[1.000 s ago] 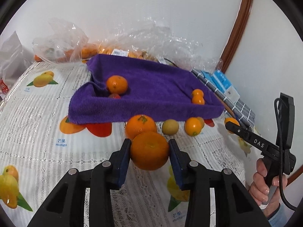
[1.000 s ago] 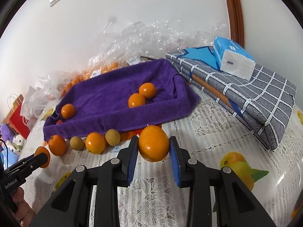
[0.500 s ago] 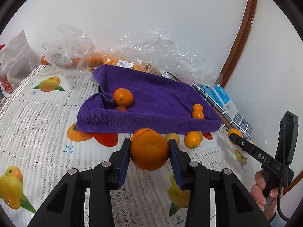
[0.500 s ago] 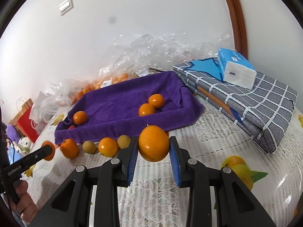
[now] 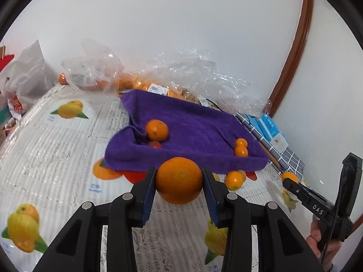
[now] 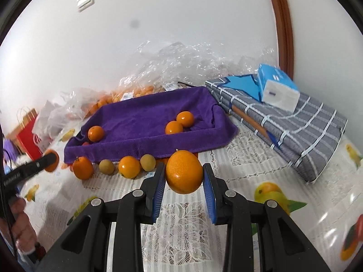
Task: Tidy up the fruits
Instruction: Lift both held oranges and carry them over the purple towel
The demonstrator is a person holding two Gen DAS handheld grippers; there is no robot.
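**Both tools loaded with fruit, purple tray partly filled**

Left tool [image 5: 179, 181]: clamped on a large orange [image 5: 179, 180], held above the tabletop [image 5: 56, 154], in front of the near wall of the purple tray [image 5: 199, 133]. The blue pads [image 5: 148, 195] press both sides of the fruit.

Right tool [image 6: 184, 174]: clamped on a second orange [image 6: 184, 171], held clear of the tabletop, in front of the tray's near wall. In the left wrist view its tip appears at the right edge, the fruit only partly visible.

Tray contents: one mandarin [image 6: 96, 133] near the left corner, with a small red item beside it that cannot be identified; two small oranges [image 6: 180, 123] touching each other toward the right end.

Loose fruit on the tabletop, in a row just outside the tray's near wall: a stemmed mandarin [image 6: 82, 167], a brownish round fruit [image 6: 106, 167], an orange one [image 6: 129, 167] and another brownish one [image 6: 148, 162].

Surroundings: clear plastic bags [image 6: 181, 61] holding more oranges lie behind the tray against the wall. A folded grey checked cloth [image 6: 295, 127] sits right of the tray, with a blue tissue pack [image 6: 278, 89] on top.
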